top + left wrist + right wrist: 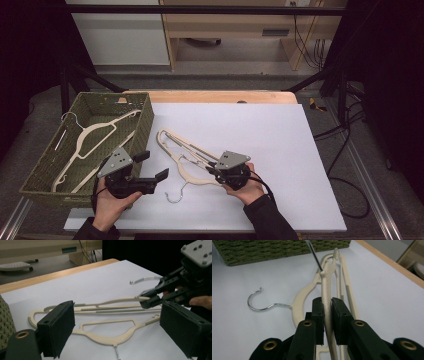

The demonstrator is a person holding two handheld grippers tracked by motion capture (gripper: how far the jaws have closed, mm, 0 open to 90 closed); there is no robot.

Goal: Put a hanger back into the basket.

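Gripping one cream hanger (327, 290) by its arm, the right gripper (220, 172) has its jaws closed tight on the plastic, near the bench's (280, 150) front centre. Held hanger's long axis runs from the jaws up-left toward the basket (145, 125) in the high view, tilted on edge; in the right gripper view its metal hook sticks up at the far end. Second hanger (192, 176) lies flat just beside it, touching or crossing under, hook (176, 195) pointing toward the person. Count on white sheet: two hangers. Basket at bench left holds more hangers (95, 135), at least two, exact count unclear. Left gripper (152, 172) sits beside the basket's front corner, jaws wide apart, holding nothing, aimed right at the flat hanger. Two grippers, one basket.
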